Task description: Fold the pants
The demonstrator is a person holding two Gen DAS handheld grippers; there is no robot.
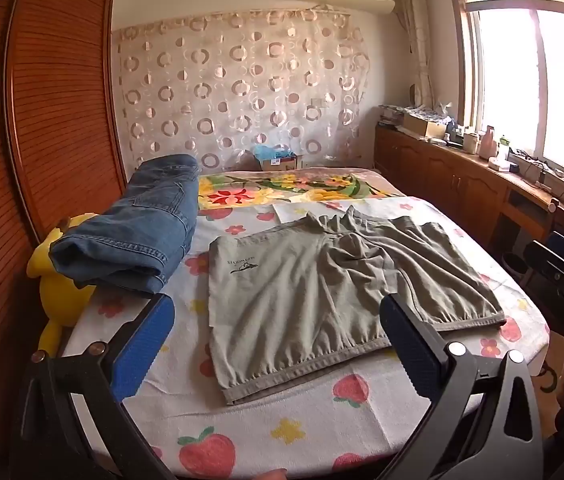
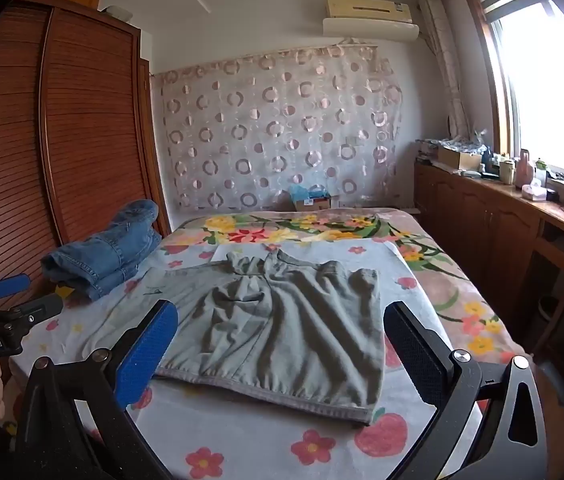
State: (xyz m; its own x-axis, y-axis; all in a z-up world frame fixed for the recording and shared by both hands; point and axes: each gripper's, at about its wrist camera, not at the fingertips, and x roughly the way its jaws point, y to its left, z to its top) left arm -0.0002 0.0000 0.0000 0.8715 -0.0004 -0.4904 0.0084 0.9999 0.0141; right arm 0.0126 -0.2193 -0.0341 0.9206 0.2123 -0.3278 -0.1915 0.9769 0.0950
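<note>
Pants [image 1: 322, 292] first: a short grey-green pair, spread flat on the bed dead ahead of both tools, elastic waistband [image 1: 362, 350] turned toward the grippers and the two legs running away from them. Soft, thin cloth, creased into long ridges around the crotch, with a small dark printed logo [image 1: 242, 265] on the leg ahead of the left gripper's left finger. Laid out like that, I'd say they're set up for a first fold, leg onto leg, and nothing has been folded yet.

Left gripper [image 1: 278, 344] hangs just short of the waistband, jaws spread wide with nothing between them, and its ribbed blue pads [image 1: 144, 350] touch no cloth. Right gripper [image 2: 282, 344] looks the same: jaws fully apart, empty, framing the waistband's right-hand stretch from just in front. Both tilt down toward the near hem, which reads like a pair lining up for a pinch at each waistband corner.

Under the pants lies a white sheet [image 1: 282, 432] printed with strawberries and little flowers, slightly nubby, and past it a plush floral blanket [image 1: 282, 188]. Off to the left of both tools sits a bundle of blue jeans [image 1: 138, 232], stiff denim with heavy stitched seams, resting partly on a yellow plush toy [image 1: 58, 288]. Further left still, a slatted wooden wardrobe [image 1: 42, 100].
</note>
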